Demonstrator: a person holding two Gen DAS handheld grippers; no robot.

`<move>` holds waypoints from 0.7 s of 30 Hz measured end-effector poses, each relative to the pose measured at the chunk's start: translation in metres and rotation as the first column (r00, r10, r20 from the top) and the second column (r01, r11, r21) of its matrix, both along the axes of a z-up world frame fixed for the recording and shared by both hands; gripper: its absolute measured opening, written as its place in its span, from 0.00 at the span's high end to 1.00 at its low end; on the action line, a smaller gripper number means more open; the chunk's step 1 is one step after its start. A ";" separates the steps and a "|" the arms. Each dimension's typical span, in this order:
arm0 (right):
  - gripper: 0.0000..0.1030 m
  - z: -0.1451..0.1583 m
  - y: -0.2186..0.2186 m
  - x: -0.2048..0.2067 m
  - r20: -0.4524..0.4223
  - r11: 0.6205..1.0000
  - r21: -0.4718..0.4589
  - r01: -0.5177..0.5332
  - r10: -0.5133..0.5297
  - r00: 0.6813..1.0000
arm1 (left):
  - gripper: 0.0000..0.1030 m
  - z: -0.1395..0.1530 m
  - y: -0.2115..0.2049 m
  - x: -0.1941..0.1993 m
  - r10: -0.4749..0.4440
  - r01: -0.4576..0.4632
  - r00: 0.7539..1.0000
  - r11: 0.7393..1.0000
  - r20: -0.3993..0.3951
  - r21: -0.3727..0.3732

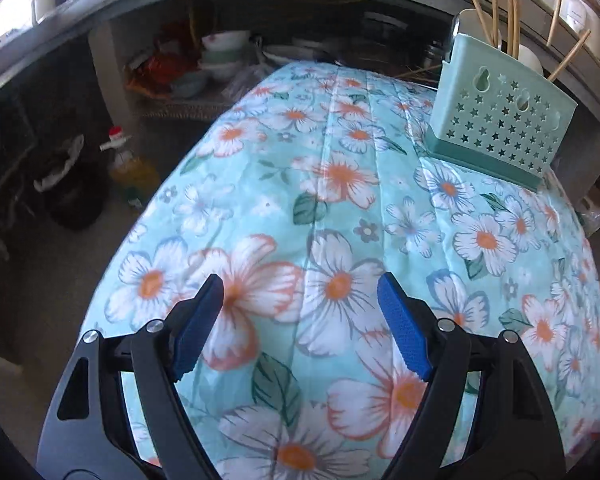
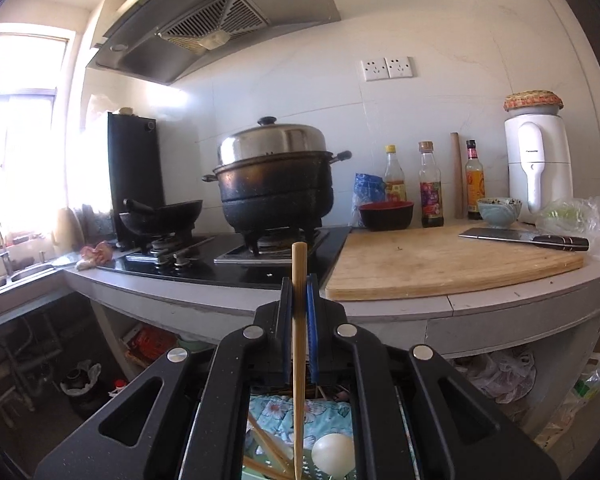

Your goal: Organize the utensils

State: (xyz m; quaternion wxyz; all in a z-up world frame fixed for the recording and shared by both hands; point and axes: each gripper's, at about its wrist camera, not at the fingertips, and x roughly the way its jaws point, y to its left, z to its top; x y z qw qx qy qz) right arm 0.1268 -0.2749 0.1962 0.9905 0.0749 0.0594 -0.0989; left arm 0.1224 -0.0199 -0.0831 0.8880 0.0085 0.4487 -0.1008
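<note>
Between the right gripper (image 2: 299, 280) pads: one chopstick (image 2: 299, 344), clamped upright mid-shaft over the holder (image 1: 500, 128). Looks light, stiff, slick; grip near centre limits swing. Left gripper (image 1: 300, 286) wide open, empty.

left wrist: looks down, close over tablecloth (image 1: 340, 184) | right wrist: level toward stove (image 2: 228, 256) | shared: tablecloth

One utensil holder (image 1: 504, 128), three bottles (image 2: 431, 186)
</note>
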 end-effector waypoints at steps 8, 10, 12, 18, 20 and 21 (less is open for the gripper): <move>0.93 -0.049 0.004 0.024 -0.040 0.998 -0.041 0.053 -0.055 0.998 | 0.27 0.032 -0.030 0.001 -0.074 0.075 0.995 0.997 0.064 -0.011; 0.93 -0.058 0.005 0.024 -0.055 0.997 -0.050 0.061 -0.064 0.996 | 0.26 0.041 -0.035 0.004 -0.085 0.088 0.994 0.995 0.073 -0.038; 0.93 -0.066 0.007 0.025 -0.079 0.997 -0.061 0.055 -0.059 0.995 | 0.25 0.050 -0.040 0.009 -0.098 0.104 0.992 0.991 0.075 -0.080; 0.72 -0.074 0.009 -0.009 -0.096 0.999 -0.030 0.020 -0.023 0.995 | 0.20 0.082 -0.057 0.013 -0.131 0.150 0.976 0.983 0.173 -0.103; 0.68 -0.072 0.008 -0.031 -0.076 1.000 -0.012 0.013 -0.014 0.997 | 0.19 0.092 -0.062 0.011 -0.147 0.169 0.967 0.981 0.206 -0.094; 0.66 -0.072 0.008 -0.044 -0.066 1.000 0.003 0.016 -0.016 0.998 | 0.19 0.095 -0.063 0.010 -0.154 0.176 0.964 0.980 0.218 -0.090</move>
